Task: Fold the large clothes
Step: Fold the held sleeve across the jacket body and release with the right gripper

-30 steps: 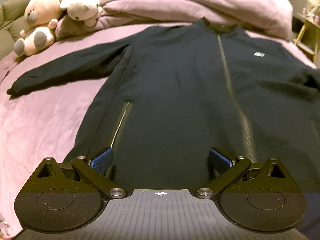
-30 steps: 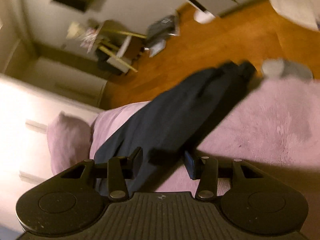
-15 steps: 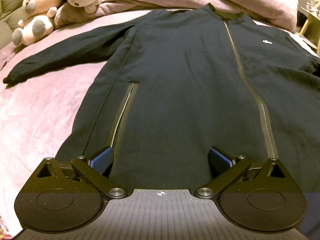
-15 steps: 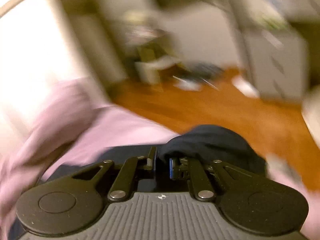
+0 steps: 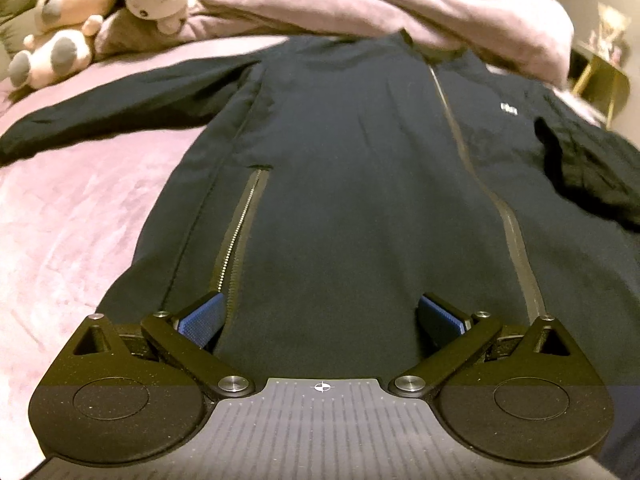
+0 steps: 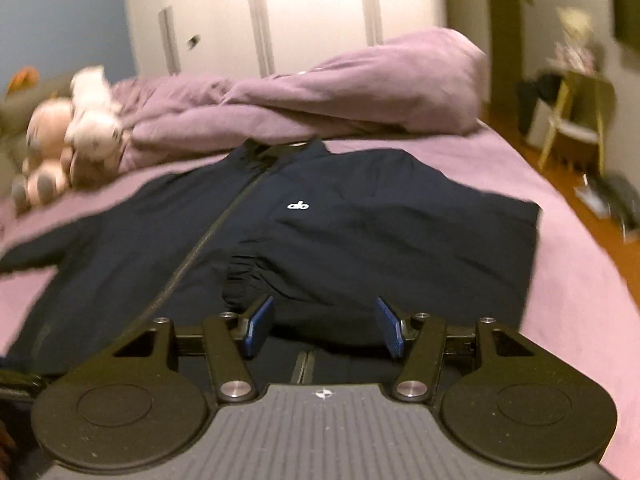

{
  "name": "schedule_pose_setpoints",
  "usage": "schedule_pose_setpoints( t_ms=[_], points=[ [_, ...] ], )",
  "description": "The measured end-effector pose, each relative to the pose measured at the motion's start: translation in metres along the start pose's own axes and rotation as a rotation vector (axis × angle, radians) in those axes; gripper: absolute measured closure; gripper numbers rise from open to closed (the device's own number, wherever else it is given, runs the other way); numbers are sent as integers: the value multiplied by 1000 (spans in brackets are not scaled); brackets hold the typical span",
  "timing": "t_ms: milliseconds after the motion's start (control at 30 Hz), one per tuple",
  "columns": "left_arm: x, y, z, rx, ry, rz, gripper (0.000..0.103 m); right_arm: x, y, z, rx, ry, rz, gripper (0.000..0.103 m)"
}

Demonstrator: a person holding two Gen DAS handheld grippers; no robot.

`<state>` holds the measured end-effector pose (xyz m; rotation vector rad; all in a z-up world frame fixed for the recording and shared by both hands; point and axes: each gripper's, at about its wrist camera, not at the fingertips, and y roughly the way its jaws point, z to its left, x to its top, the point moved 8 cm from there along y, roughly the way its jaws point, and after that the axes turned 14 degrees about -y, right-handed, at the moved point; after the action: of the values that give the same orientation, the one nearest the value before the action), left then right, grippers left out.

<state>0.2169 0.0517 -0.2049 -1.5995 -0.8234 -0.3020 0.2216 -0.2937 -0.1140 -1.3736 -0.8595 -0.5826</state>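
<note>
Lying on the jacket (image 6: pixel 360 240), its folded sleeve (image 6: pixel 400 236) — right hand-held gripper (image 6: pixel 324 326) opening, empty.

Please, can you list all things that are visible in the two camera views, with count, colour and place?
jacket: one, dark navy, flat on the bed, one sleeve folded over its front
bed cover: one, pink-purple, under the jacket
duvet: one, purple, bunched behind the collar
plush toys: two, pale pink and cream, far left corner
chair: one, yellow-green, on the floor at right
wardrobe: one, white, behind the bed
left gripper: open, over the hem
right gripper: opening, nothing between the pads
</note>
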Motion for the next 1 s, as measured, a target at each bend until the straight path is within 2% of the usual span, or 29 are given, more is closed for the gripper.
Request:
schedule_pose_setpoints(
  t_ms=[133,167,300,367,467,533,600,633,667,700,800,867,1000],
  points=[
    [6,-7,-14,81,35,13,0,-6,-27,-27,-44,152,-42,47],
    [12,-11,-23,58,35,4,0,-7,-33,-35,-55,197,-56,47],
    [53,-26,-84,-196,26,-37,0,-17,-51,-59,-59,343,-108,47],
    [72,-19,-120,-302,14,-3,0,-17,-53,-65,-65,372,-125,47],
    [88,10,-168,-384,-4,76,0,-14,-54,-72,-112,365,-159,47],
    [89,31,-193,-408,-13,141,0,-13,-54,-78,-150,354,-175,47],
    [85,51,-210,-411,-24,191,8,-15,-57,-87,-200,341,-181,46],
    [81,60,-216,-406,-24,205,18,-17,-59,-92,-215,346,-192,46],
    [77,69,-220,-396,-27,225,21,-18,-62,-97,-209,359,-209,45],
    [73,76,-223,-390,-33,247,21,-21,-64,-102,-193,389,-221,44],
    [66,93,-228,-387,-58,282,31,-32,-63,-114,-107,498,-236,44],
    [65,99,-229,-405,-74,293,47,-38,-61,-117,-83,527,-235,44],
    [66,100,-238,-423,-74,292,62,-42,-54,-114,-47,549,-217,44]
  ],
)
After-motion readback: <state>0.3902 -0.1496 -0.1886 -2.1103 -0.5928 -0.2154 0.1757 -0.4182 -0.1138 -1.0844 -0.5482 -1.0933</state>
